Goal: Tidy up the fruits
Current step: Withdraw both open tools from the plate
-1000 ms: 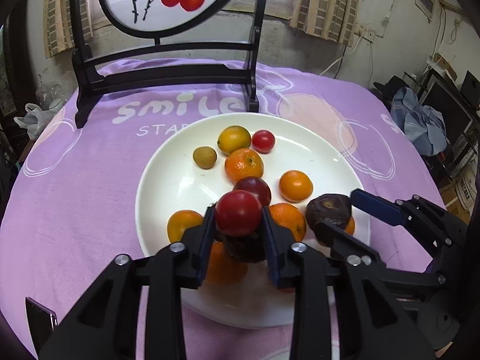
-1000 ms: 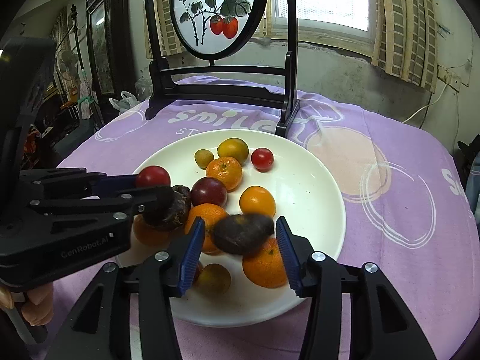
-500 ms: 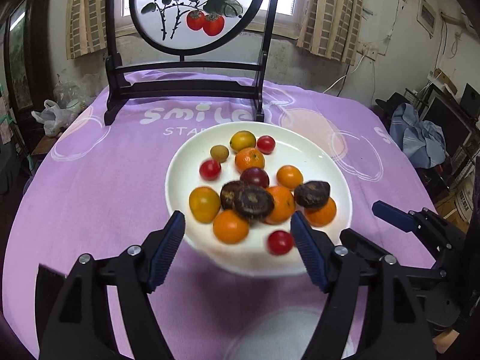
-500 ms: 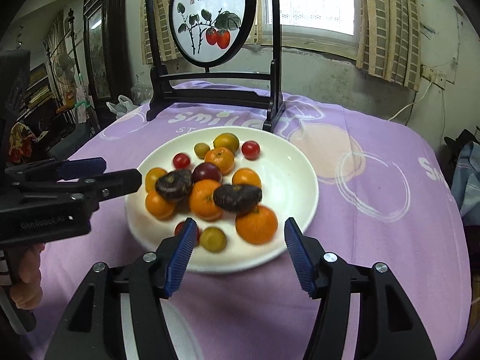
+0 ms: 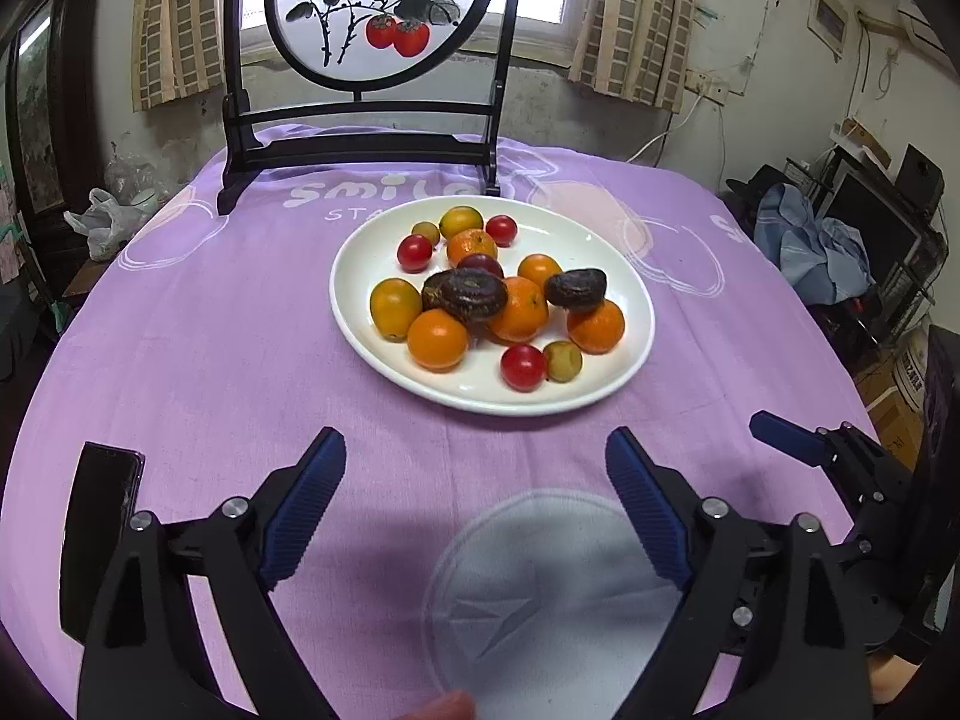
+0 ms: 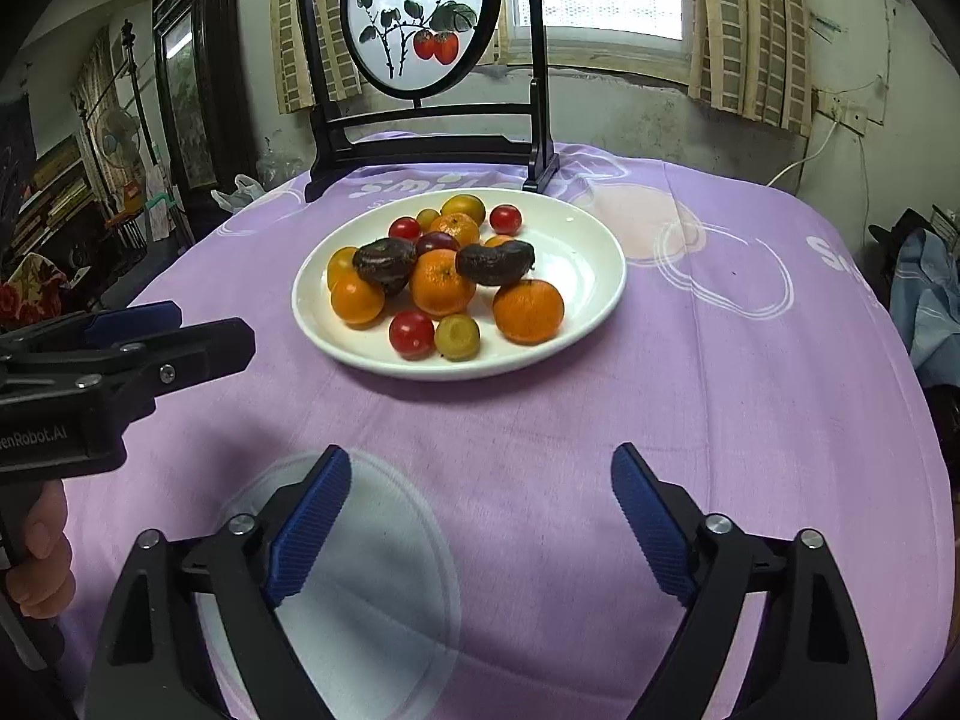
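purple cloth covers the round table (image 5: 198, 324), and the white plate (image 5: 360, 252) sits mid-frame with the fruits piled on it. both claws, left gripper (image 5: 474, 480) and right gripper (image 6: 480, 492), have just been spreading and stand wide with nothing between them, low in frame. two dark fruits (image 5: 465, 294) lie crosswise on the oranges (image 5: 522, 309), long axes left-right; a nudge could roll them off.

the two dark wrinkled fruits (image 5: 467, 295) cover parts of the oranges (image 5: 521, 307) and the purple fruit beneath them on the white plate (image 5: 624, 300). the black phone (image 5: 99, 534) is partly hidden behind the left gripper's arm. the framed painting (image 6: 420, 18) loses its top at the picture's edge, and the lettering on the purple cloth (image 6: 750, 390) is half covered by the plate.
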Demonstrator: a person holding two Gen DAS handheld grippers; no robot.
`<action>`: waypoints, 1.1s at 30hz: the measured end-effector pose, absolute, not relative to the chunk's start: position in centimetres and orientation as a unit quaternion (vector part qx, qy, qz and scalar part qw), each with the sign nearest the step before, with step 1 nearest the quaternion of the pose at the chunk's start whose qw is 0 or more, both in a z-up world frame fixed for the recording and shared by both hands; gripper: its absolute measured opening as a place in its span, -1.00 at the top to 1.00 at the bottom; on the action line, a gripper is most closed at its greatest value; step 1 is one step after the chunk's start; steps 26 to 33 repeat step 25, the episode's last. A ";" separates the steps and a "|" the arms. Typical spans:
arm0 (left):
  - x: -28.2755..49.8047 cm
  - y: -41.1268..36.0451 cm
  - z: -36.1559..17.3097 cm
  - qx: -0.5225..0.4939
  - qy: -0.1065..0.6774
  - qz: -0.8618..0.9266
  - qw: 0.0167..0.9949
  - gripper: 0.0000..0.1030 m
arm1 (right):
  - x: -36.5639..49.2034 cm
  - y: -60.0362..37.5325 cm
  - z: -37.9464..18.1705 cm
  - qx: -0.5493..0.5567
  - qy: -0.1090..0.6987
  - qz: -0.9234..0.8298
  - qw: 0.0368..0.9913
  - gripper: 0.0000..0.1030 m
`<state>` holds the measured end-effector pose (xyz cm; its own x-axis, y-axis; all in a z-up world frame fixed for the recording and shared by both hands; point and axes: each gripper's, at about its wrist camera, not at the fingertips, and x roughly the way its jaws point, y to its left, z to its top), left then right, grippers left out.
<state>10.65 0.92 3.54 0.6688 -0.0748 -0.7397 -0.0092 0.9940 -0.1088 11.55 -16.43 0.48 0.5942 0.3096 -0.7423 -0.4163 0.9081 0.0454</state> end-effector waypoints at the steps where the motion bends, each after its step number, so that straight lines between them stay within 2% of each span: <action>1: 10.5 0.8 3.4 -0.049 0.407 -0.022 0.912 -0.72 | 11.2 -16.5 0.5 -0.069 0.399 0.203 0.891 -0.84; 3: 10.0 0.6 3.2 -0.044 0.406 -0.023 0.912 -0.77 | 10.5 -16.6 0.4 -0.072 0.397 0.203 0.892 -0.84; 33: 8.3 0.4 1.0 -0.050 0.418 -0.009 0.907 -0.85 | 8.2 -18.2 -2.0 -0.060 0.425 0.205 0.880 -0.87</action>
